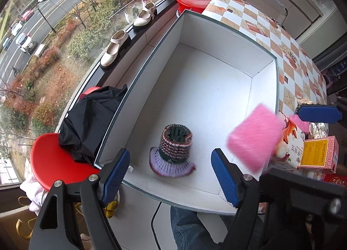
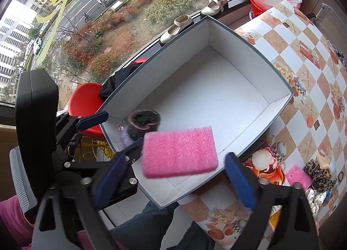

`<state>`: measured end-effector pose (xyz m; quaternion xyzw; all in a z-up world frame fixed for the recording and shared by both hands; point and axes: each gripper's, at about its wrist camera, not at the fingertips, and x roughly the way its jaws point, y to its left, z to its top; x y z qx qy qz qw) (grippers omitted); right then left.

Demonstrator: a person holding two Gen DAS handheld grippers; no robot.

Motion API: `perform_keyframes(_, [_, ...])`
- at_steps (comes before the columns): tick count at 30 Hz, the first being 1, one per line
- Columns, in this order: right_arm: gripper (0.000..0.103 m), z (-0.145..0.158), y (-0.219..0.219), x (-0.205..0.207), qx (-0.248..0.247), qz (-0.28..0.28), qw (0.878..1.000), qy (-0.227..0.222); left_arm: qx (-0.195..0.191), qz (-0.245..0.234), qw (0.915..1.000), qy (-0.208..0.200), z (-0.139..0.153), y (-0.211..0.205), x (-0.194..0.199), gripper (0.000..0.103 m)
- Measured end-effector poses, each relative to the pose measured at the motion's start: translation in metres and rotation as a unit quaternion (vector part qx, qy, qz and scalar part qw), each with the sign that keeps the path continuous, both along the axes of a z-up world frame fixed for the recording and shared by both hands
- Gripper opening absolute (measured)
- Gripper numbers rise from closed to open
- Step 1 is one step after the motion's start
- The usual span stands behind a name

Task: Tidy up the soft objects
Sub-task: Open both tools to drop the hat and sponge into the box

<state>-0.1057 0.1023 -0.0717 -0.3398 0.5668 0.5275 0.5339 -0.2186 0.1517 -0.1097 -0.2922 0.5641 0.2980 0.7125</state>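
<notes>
The pink sponge [image 2: 180, 152] is in mid-air, blurred, above the near right part of the white box [image 2: 279, 102], touching neither gripper. It is a flat rectangle with a fuzzy, fibrous face; in the right wrist view its long axis runs left to right, roughly along the box's near rim, and it tilts slightly.

The right gripper [image 2: 175, 182] has its blue ribbed pads wide apart and holds nothing; the sponge shows between and beyond them. The left gripper [image 1: 171, 176] is likewise spread wide and empty, over the box's near left corner.

In that corner a knitted hat [image 1: 173, 152], striped crown up with a lilac ruffled brim, sits on the box floor. The remaining floor is bare white board, with upright walls and a thin dark rim.

Outside the box, a second pink sponge [image 2: 298, 177] lies on the checked tablecloth [image 2: 303, 59] beside a leopard-print scrunchie [image 2: 318, 174]. A black cloth [image 1: 91, 122] drapes over a red chair [image 1: 54, 163] at the left wall.
</notes>
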Motion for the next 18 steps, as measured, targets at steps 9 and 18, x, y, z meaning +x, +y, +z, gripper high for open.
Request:
perform_keyframes(9, [0.103,0.013,-0.026,0.026,0.000,-0.045,0.999,0.006,-0.034,-0.025,0.9990,0.013,0.003,-0.002,0.018,0.089])
perform_keyframes(18, [0.103,0.059,-0.115,0.126,0.017,-0.193,0.981,-0.021,-0.027,-0.165,0.9855,-0.025,0.051,-0.056,0.111,0.089])
